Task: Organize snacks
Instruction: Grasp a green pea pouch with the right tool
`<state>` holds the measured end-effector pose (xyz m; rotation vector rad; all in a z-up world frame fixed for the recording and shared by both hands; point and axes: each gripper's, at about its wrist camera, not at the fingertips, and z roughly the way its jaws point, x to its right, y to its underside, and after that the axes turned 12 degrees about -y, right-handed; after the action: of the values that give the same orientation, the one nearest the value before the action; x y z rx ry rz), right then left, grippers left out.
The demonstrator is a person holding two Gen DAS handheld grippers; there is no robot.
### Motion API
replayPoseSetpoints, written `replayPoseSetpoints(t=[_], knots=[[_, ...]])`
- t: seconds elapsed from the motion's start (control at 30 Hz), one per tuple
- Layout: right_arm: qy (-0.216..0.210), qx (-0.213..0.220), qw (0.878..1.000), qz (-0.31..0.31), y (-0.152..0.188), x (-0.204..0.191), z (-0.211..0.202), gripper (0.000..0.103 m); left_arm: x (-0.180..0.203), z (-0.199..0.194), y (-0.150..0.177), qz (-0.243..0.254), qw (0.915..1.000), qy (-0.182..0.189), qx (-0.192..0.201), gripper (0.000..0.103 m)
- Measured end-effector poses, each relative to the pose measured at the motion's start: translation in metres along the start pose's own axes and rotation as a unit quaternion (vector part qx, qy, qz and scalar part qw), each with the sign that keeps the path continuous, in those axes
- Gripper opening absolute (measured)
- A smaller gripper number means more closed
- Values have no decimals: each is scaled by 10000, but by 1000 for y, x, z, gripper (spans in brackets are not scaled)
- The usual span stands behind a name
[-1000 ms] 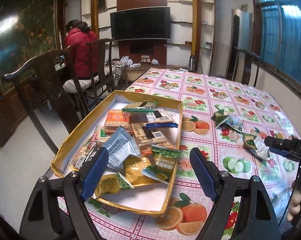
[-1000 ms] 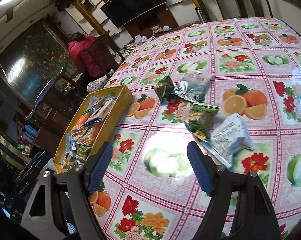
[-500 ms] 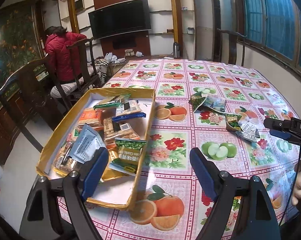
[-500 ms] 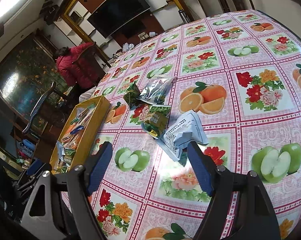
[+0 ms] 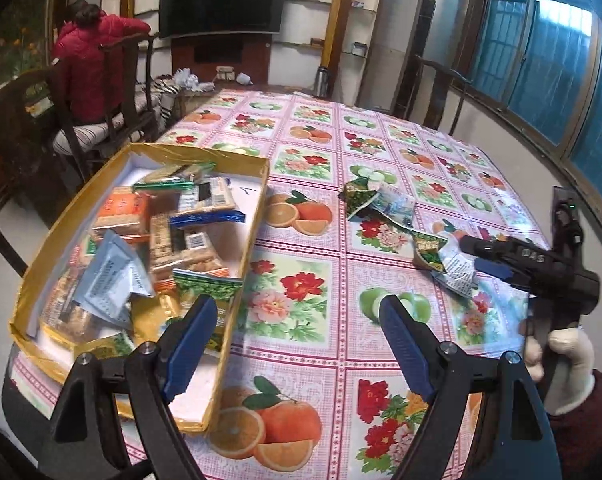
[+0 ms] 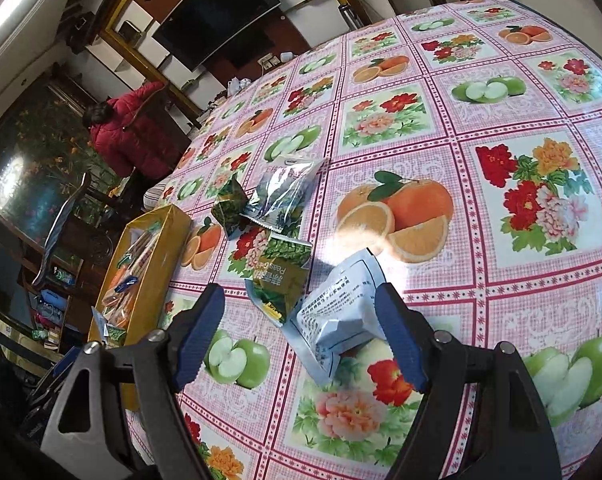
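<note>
The left tool [image 5: 293, 344] is held above the desk [image 5: 301, 280] with its jaws spread wide and nothing between them; its left finger overlaps the near right edge of the yellow box [image 5: 241, 264]. The yellow box sits at the desk's left edge and contains a mixed pile of snack packets [image 5: 161, 240]. The right tool [image 6: 301, 336] is also spread wide and empty, positioned low over the pale blue packet [image 6: 337, 308], which lies flat on the desk between its fingers. A green pea packet [image 6: 281, 276] touches the pale blue packet. Farther off lie a silver-blue packet [image 6: 281, 192] and a small dark green packet [image 6: 229, 204], touching each other.
</note>
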<state>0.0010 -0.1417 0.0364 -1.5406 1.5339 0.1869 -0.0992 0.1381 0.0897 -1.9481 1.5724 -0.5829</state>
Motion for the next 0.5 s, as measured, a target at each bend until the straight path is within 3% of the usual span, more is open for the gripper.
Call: replayPoseSetpoints(t=[0.17,0.37,0.4,0.43,0.5], knots=[[222,-155,9990,-349,-6,-14,29,78,7,12,-9,-86,9997,190,-129,83],[612,-372,9924,-1000,-6,-33,58,77,30,25,-11,178,9993,267,-186,83],[680,-379,9905,-1138,-4,-35,61,68,37,28,-11,248,9990,316,-209,83],[688,-424,9891,-1235,-3,-36,64,52,43,30,-11,319,9986,361,-233,83],[477,-541,9899,-1221,-2,-33,66,45,56,36,-9,476,9973,474,-297,83]])
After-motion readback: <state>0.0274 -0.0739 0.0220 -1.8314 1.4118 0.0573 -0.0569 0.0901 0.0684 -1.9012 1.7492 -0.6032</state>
